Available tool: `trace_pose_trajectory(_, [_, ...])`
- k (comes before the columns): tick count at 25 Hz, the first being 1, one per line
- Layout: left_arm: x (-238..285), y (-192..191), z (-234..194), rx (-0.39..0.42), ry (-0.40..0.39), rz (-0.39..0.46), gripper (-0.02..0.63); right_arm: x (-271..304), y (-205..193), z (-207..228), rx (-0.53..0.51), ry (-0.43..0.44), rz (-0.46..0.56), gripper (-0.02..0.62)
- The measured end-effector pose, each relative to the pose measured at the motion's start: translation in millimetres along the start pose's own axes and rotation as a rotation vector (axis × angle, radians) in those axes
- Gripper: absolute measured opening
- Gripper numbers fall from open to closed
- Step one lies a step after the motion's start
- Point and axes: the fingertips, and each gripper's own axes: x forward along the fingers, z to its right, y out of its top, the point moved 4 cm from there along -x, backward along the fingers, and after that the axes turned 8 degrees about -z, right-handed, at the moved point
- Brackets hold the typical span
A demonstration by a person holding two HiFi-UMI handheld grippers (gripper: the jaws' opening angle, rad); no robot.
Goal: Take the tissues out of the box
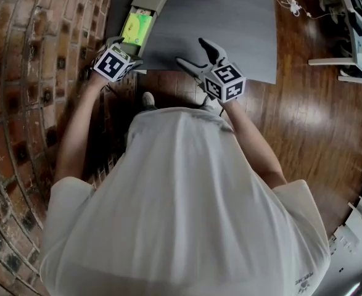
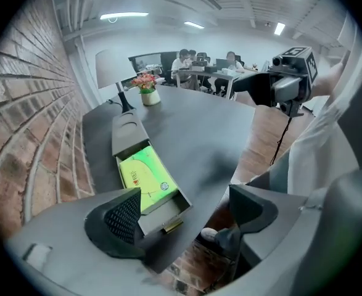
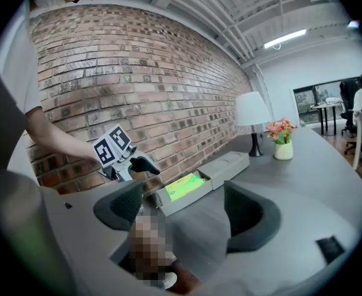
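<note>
Green tissues (image 2: 142, 176) in box (image 2: 161, 214) at table (image 2: 211, 128) edge — left gripper (image 2: 185, 213), right gripper (image 3: 184, 209) fingers apart, empty

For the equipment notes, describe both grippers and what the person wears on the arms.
The left gripper and right gripper are grey, each with two wedge-shaped jaws lined with dark ribbed pads. Each carries a white cube with black square markers. A thin dark cable hangs below the right one. The person wears a white short-sleeved T-shirt.
</note>
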Motion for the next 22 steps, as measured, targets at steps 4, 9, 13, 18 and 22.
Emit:
trace_pose_trajectory(4, [1.1, 12.2, 0.9, 0.073, -0.008, 0.010, 0.453, 0.3, 0.0, 3.6, -0.007, -0.011, 0.001, 0.425])
trace_pose_trajectory(9, [15.3, 9.5, -4.2, 0.176, -0.023, -0.061, 0.511, -1.3, 2.9, 13.3, -0.002, -0.025, 0.011, 0.425])
trace_pose_trajectory(13, [25.5, 7.5, -13.6, 0.287, 0.002, -0.136, 0.515, 0.8, 6.9, 13.5, -0.019, -0.028, 0.017, 0.425])
trace_pose_trajectory(18, [40.1, 12.1, -20.6, 0.402, -0.026, -0.215, 0.589, 5.5, 17.7, 8.1, 0.040, -0.008, 0.045, 0.423])
trace_pose_trajectory(22, [44.7, 16.7, -27.8, 0.456, -0.020, -0.255, 0.589, 7.6, 38.1, 0.2, 0.067, 0.015, 0.099, 0.414])
